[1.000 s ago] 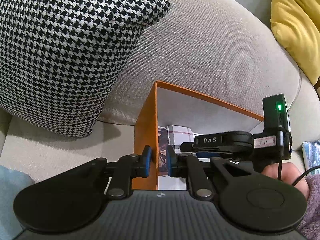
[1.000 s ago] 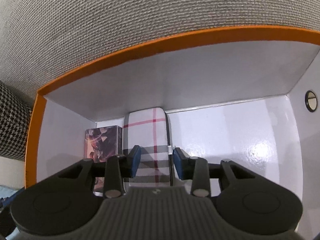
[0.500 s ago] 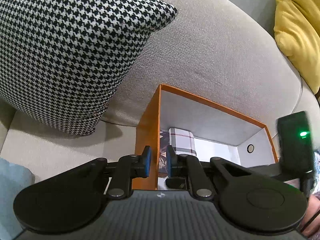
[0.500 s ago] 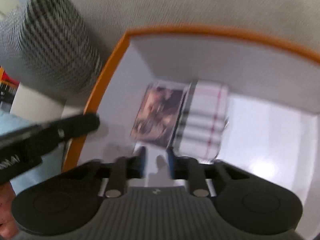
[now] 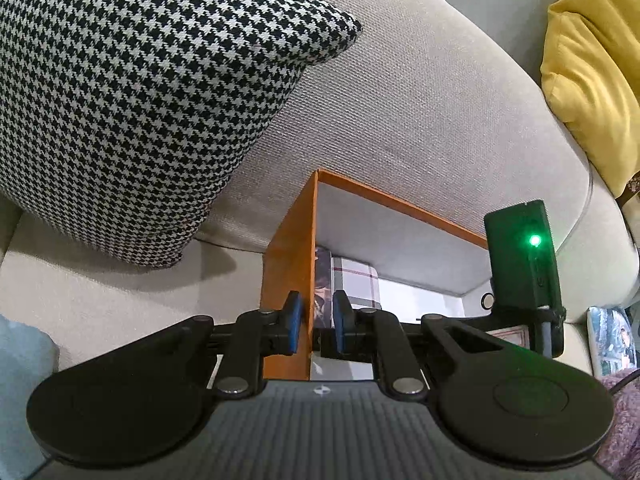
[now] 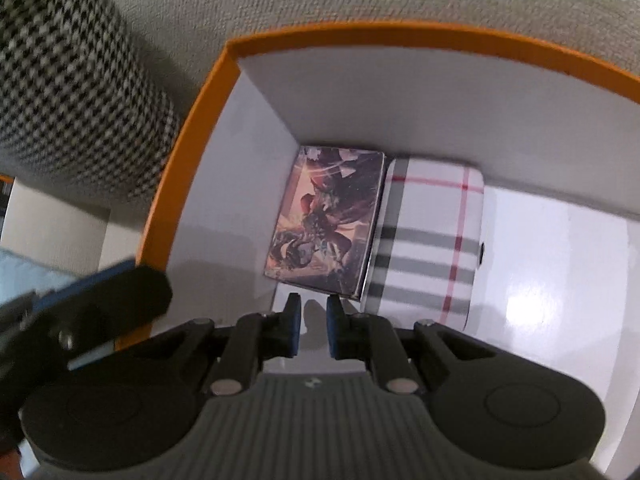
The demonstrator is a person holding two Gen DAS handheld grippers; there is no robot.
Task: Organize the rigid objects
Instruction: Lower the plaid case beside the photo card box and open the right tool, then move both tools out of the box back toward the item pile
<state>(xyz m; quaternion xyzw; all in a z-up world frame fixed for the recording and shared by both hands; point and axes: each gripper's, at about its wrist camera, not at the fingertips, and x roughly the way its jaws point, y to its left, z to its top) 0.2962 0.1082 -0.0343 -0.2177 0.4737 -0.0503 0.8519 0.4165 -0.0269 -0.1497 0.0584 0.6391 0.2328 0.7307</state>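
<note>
An orange box (image 6: 188,144) with a white inside sits on a beige sofa. In it lie an illustrated card box (image 6: 326,224) and a plaid case (image 6: 430,240), side by side against the far wall. My right gripper (image 6: 313,322) hovers above the box floor just before the card box, its jaws narrowly apart and empty. My left gripper (image 5: 316,322) straddles the box's left wall (image 5: 288,280), jaws narrowly apart, with a pad on each side; whether they press it I cannot tell. The plaid case also shows in the left wrist view (image 5: 356,284).
A houndstooth cushion (image 5: 132,100) leans on the sofa back left of the box. A yellow cushion (image 5: 592,80) is at the far right. A picture card (image 5: 610,340) lies on the seat right of the box. The right gripper's body with a green light (image 5: 524,260) stands over the box.
My right gripper let go of the plaid case, narrowed its jaws, and rose back and left over the box. My left gripper stayed at the box's left wall.
</note>
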